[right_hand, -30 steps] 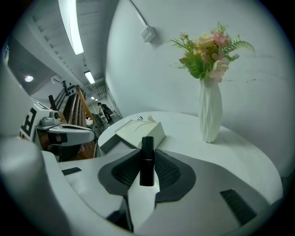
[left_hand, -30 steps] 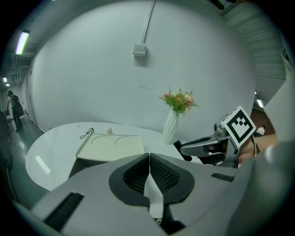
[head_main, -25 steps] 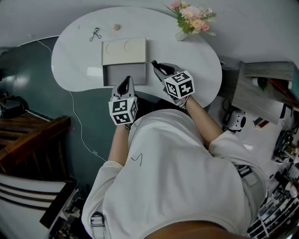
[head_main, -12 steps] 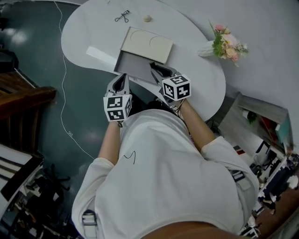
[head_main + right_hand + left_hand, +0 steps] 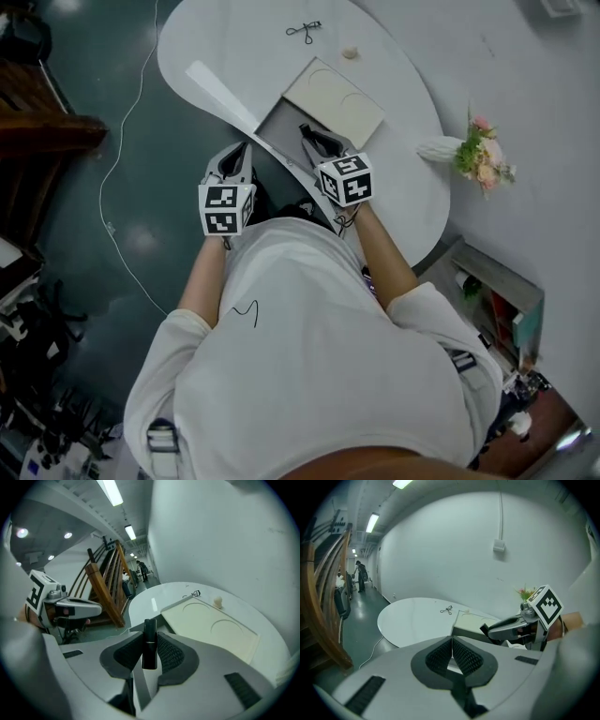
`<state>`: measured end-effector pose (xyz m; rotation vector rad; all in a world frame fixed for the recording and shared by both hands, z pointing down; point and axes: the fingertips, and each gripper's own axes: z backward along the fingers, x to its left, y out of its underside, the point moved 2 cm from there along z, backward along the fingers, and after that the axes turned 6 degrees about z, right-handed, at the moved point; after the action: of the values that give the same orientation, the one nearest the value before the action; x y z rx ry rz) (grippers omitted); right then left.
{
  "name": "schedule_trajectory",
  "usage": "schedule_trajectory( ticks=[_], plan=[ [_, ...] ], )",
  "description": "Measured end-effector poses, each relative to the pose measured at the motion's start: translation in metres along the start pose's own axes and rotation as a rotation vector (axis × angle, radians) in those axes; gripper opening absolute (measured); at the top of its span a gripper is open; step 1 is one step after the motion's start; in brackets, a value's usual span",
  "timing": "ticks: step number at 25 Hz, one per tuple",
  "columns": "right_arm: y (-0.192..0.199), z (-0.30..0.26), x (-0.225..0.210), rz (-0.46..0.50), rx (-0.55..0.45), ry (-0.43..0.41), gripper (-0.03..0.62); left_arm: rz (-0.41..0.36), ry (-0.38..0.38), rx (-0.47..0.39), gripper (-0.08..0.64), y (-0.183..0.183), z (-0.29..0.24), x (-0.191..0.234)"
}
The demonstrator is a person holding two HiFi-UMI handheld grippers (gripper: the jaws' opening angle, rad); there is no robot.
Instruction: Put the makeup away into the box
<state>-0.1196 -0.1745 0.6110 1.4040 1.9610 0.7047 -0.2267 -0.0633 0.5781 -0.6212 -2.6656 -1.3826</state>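
On the white table point(image 5: 234, 56) stands the box, with a cream lid point(image 5: 336, 89) that bears two round dents and an open grey compartment point(image 5: 281, 122) on its near side. My right gripper point(image 5: 307, 131) hovers at that compartment's right corner, shut on a black makeup tube point(image 5: 149, 641) that stands upright between the pads. My left gripper point(image 5: 242, 148) is shut and empty point(image 5: 451, 641), just off the table's near edge, left of the box. An eyelash curler point(image 5: 303, 31) and a small beige sponge point(image 5: 350, 52) lie beyond the box.
A vase of flowers point(image 5: 480, 155) stands at the table's right end. A white cable point(image 5: 131, 103) trails over the dark floor on the left, near wooden stairs point(image 5: 47, 131). Shelving with clutter point(image 5: 506, 300) stands on the right. The person's white shirt fills the lower view.
The head view has swung round, so the table now lies slanted. Both grippers have shifted left along the table's near edge relative to the box. The black tube stays in the right jaws.
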Motion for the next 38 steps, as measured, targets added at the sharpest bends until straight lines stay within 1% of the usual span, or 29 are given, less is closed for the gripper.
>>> schedule_trajectory(
  ticks=[3, 6, 9, 11, 12, 16, 19, 22, 25, 29, 33, 36, 38],
  plan=[
    [-0.008, -0.018, 0.009, 0.12, 0.067, -0.022, 0.091, 0.025, -0.016, 0.006, 0.021, 0.0, -0.001, 0.019],
    [-0.011, -0.034, 0.014, 0.265, 0.155, -0.057, 0.091, 0.061, -0.025, 0.013, 0.021, 0.002, -0.005, 0.03],
    [-0.012, -0.053, 0.02, 0.401, 0.24, -0.064, 0.091, 0.071, -0.02, 0.02, 0.021, -0.003, -0.01, 0.046],
    [-0.011, -0.066, 0.022, 0.459, 0.282, -0.058, 0.091, 0.073, -0.012, 0.031, 0.021, -0.005, -0.014, 0.057],
    [-0.011, -0.072, 0.022, 0.473, 0.3, -0.058, 0.091, 0.076, -0.006, 0.037, 0.021, -0.006, -0.016, 0.062],
    [-0.004, -0.09, 0.025, 0.477, 0.372, -0.078, 0.091, 0.108, 0.021, 0.052, 0.021, -0.007, -0.023, 0.075],
    [0.001, -0.102, 0.023, 0.492, 0.432, -0.068, 0.092, 0.132, 0.028, 0.061, 0.021, -0.01, -0.029, 0.092],
    [0.003, -0.109, 0.021, 0.518, 0.477, -0.05, 0.092, 0.097, 0.052, 0.081, 0.021, -0.014, -0.037, 0.103],
    [0.003, -0.114, 0.023, 0.516, 0.498, -0.04, 0.092, 0.051, 0.088, 0.098, 0.021, -0.019, -0.046, 0.11],
    [0.002, -0.118, 0.021, 0.47, 0.498, -0.006, 0.092, 0.031, 0.124, 0.112, 0.021, -0.026, -0.061, 0.114],
    [-0.001, -0.115, 0.017, 0.396, 0.459, 0.044, 0.099, 0.004, 0.175, 0.128, 0.021, -0.035, -0.073, 0.105],
    [-0.004, -0.109, 0.012, 0.34, 0.427, 0.075, 0.163, -0.039, 0.223, 0.14, 0.021, -0.041, -0.081, 0.093],
    [-0.006, -0.1, 0.01, 0.311, 0.405, 0.099, 0.16, -0.057, 0.246, 0.146, 0.021, -0.043, -0.084, 0.083]
  ],
)
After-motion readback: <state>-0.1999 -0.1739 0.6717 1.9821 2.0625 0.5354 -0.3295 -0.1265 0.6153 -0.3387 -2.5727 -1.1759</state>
